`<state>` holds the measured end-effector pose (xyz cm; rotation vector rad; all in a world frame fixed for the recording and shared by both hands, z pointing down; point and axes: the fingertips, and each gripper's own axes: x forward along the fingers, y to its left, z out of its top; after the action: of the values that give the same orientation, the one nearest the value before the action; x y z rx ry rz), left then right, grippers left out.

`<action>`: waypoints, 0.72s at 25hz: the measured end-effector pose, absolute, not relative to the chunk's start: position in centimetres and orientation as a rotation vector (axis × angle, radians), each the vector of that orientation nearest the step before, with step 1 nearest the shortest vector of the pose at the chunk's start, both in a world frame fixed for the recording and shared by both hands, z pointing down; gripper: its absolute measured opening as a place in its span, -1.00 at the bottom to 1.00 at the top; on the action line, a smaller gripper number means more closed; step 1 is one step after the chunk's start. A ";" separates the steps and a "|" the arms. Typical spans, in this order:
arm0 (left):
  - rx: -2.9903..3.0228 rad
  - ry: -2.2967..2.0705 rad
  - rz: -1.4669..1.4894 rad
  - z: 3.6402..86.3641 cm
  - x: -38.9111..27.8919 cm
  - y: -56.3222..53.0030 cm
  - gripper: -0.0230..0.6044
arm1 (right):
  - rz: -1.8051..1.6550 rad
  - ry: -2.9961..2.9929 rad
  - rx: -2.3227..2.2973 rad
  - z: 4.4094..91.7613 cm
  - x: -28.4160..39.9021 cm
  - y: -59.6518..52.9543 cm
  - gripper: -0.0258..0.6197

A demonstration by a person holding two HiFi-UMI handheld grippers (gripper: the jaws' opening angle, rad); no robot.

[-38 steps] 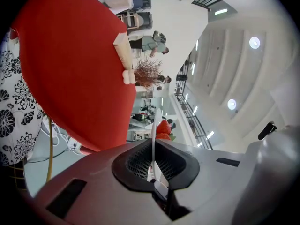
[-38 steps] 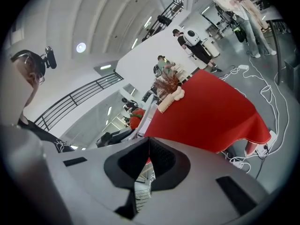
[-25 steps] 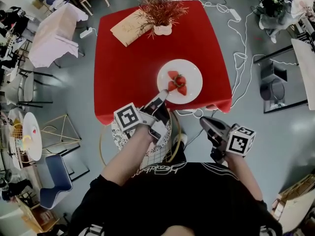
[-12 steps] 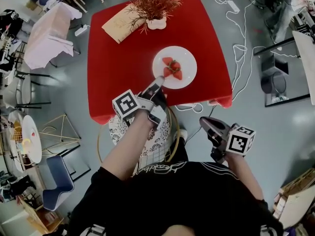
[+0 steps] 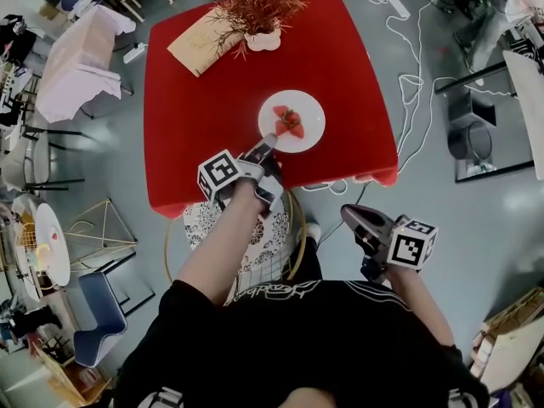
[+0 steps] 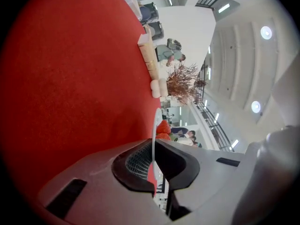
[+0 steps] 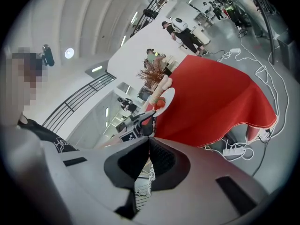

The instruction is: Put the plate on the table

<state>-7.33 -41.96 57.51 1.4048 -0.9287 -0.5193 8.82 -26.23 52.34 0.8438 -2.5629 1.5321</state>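
Plate (image 5: 313,124) with strawberries (image 5: 289,121) appears to rest on the red table (image 5: 195,109), on the person's side of the dried-plant vase (image 5: 263,39). Left gripper (image 5: 267,145) is clamped on the plate's near rim, probably steadying it for set-down. Right gripper (image 5: 348,215) is closed, empty and far from the vase, so likely idle.

You have a left gripper (image 5: 269,141) and a right gripper (image 5: 347,215), one plate (image 5: 309,131), one red table (image 5: 200,109), one potted dried plant (image 5: 259,11), one tan booklet (image 5: 195,46), and strawberries (image 5: 289,121) too bunched to count.
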 end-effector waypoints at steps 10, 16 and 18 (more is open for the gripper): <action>1.299 -1.003 -0.468 60.1 -7.7 -43.2 -0.88 | 1.584 -2.539 0.842 53.6 9.3 -25.9 -0.90; 1.259 -1.018 -0.438 60.4 -7.7 -43.2 -0.88 | 1.587 -2.550 0.837 53.5 9.1 -26.0 -0.90; 1.249 -1.020 -0.430 60.6 -7.7 -43.2 -0.88 | 1.587 -2.552 0.839 53.6 9.2 -26.1 -0.90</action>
<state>-7.69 -43.22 60.58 1.2491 -1.0196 -0.4301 9.18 -26.05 53.57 0.8390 -2.5522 1.5867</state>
